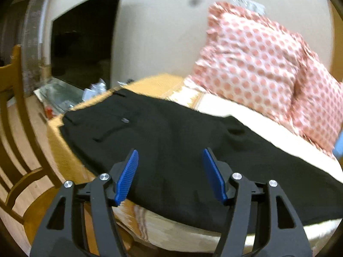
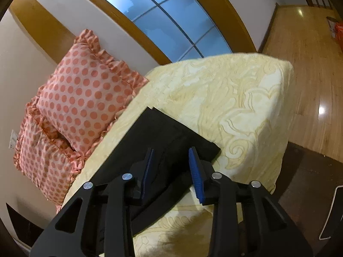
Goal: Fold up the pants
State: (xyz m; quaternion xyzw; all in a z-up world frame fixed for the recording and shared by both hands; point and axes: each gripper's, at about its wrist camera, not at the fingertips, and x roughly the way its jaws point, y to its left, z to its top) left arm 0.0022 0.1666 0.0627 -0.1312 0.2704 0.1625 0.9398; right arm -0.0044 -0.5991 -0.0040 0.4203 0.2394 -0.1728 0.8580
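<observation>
Black pants (image 1: 171,150) lie flat across a cream patterned bed cover (image 1: 171,231), waistband end at the far left. My left gripper (image 1: 170,156) is open and empty, hovering above the middle of the pants. In the right wrist view the leg end of the pants (image 2: 171,132) lies on the bed cover (image 2: 235,98). My right gripper (image 2: 171,156) is open and empty just above the leg cuffs.
Two pink dotted pillows (image 1: 257,64) (image 2: 85,94) lean on the wall behind the bed. A wooden chair (image 1: 19,145) stands at the left. A dark screen (image 1: 85,40) and clutter (image 1: 64,98) sit beyond the bed. Wooden floor (image 2: 304,68) lies to the right.
</observation>
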